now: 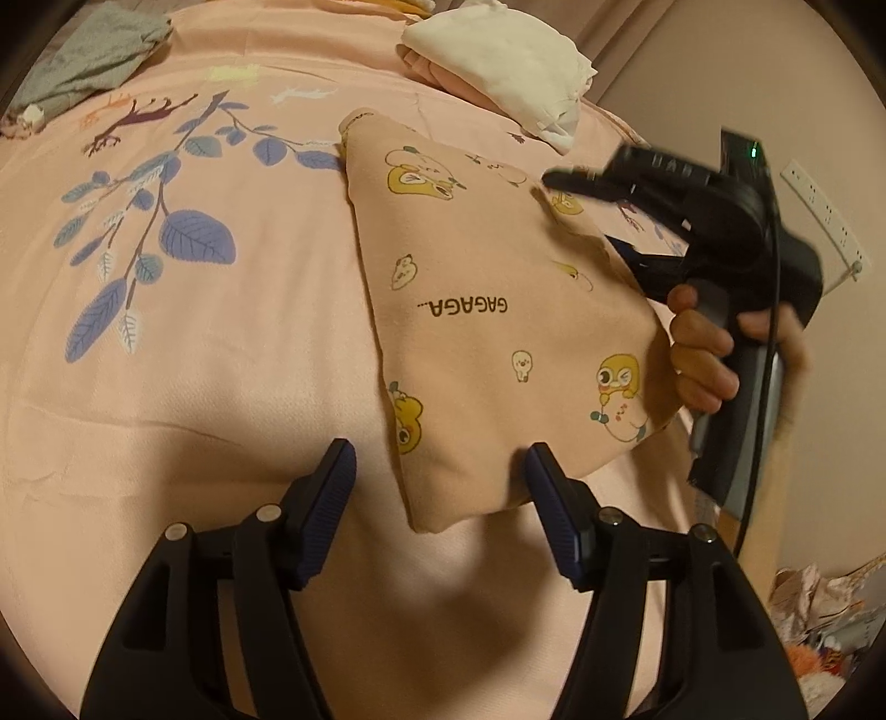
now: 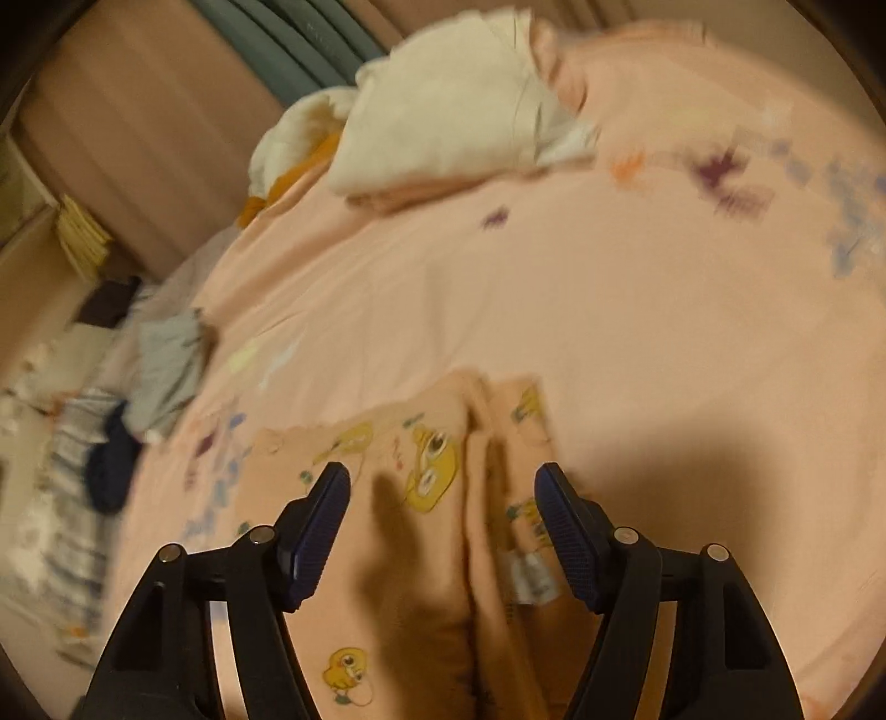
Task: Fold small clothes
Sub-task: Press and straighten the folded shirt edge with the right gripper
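Note:
A small peach garment (image 1: 487,310) printed with yellow cartoon ducks and "GAGAGA" lies folded on the pink bed sheet (image 1: 194,387). My left gripper (image 1: 440,471) is open, its jaws straddling the garment's near corner, just above it. The right gripper's body (image 1: 714,221), held by a hand, hovers at the garment's right edge. In the right wrist view the right gripper (image 2: 443,493) is open and empty above the same garment (image 2: 421,498), which shows a fold ridge and a small label.
A folded white cloth pile (image 1: 498,61) lies at the far end of the bed and also shows in the right wrist view (image 2: 443,111). A grey garment (image 1: 94,50) lies at the far left. Clutter sits on the floor (image 2: 83,471) beside the bed.

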The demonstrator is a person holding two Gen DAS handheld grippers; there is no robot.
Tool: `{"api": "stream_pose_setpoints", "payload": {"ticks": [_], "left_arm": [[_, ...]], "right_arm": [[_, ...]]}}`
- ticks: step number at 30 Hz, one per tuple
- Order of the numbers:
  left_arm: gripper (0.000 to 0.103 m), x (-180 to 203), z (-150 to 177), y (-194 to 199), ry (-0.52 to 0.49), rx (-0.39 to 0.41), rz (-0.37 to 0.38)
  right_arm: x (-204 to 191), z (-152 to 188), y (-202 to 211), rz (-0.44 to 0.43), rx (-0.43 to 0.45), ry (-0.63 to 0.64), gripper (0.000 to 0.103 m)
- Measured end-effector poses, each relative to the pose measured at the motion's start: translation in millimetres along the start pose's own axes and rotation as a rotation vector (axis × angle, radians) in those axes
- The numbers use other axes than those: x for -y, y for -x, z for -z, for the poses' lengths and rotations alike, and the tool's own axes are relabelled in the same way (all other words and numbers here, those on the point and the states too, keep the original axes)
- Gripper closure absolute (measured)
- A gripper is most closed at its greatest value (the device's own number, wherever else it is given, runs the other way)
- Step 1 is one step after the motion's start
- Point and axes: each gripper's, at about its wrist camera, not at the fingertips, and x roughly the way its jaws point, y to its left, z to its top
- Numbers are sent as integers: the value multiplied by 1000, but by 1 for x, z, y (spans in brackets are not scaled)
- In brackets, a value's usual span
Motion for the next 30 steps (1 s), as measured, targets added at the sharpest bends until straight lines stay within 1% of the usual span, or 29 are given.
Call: {"api": "stream_pose_setpoints", "payload": {"ticks": [1,2,3,4,5,6,8,9,10,12,13,15,16,17,19,21,23,25,26,27,28,29,30], "left_arm": [[39,-1,-1,0,10,0,2],[39,-2,-1,1,17,2,4],[39,-2,-2,1,25,4,4],[39,-1,-2,1,26,5,2],[39,-1,-1,1,24,7,0],[39,1,-1,2,19,11,-3],[39,1,2,4,17,20,-15],[39,1,2,6,20,22,-19],[39,1,2,7,25,20,-18],[39,-1,1,8,42,17,-12],[39,-2,1,9,50,16,-8],[39,-3,0,9,47,15,-7],[39,-2,0,9,41,14,-12],[39,-1,1,9,37,16,-17],[39,0,1,9,28,17,-27],[39,2,1,8,18,18,-39],[39,4,1,7,9,16,-53],[38,5,1,9,0,14,-67],[37,5,0,9,-4,13,-74],[37,4,0,10,-5,13,-79],[37,2,-1,12,1,14,-81],[37,0,-2,13,14,18,-78],[37,-4,-4,16,37,25,-71]], "right_arm": [[0,0,-3,-13,-13,-8,74],[3,1,-6,-18,-25,-14,75],[5,3,-4,-24,-22,-16,80],[8,4,-4,-28,-20,-35,83],[12,4,-1,-42,-15,-77,84],[12,4,6,-56,0,-93,85],[8,4,21,-72,51,-74,86],[4,3,29,-65,82,-50,86],[2,2,32,-52,94,-34,86],[0,2,37,4,123,-21,87],[1,0,34,23,123,-18,92],[5,-1,24,52,87,-10,92],[9,-1,19,90,66,-26,92],[11,0,20,111,74,-47,90],[10,0,25,99,83,-33,90],[5,2,35,137,110,3,90],[0,2,42,166,111,22,90],[-2,3,49,149,101,19,89],[-3,3,52,135,93,19,87],[-3,3,55,129,80,23,74],[-2,4,57,133,66,28,48],[-1,5,61,148,57,28,39],[2,6,64,157,63,22,33]]}}
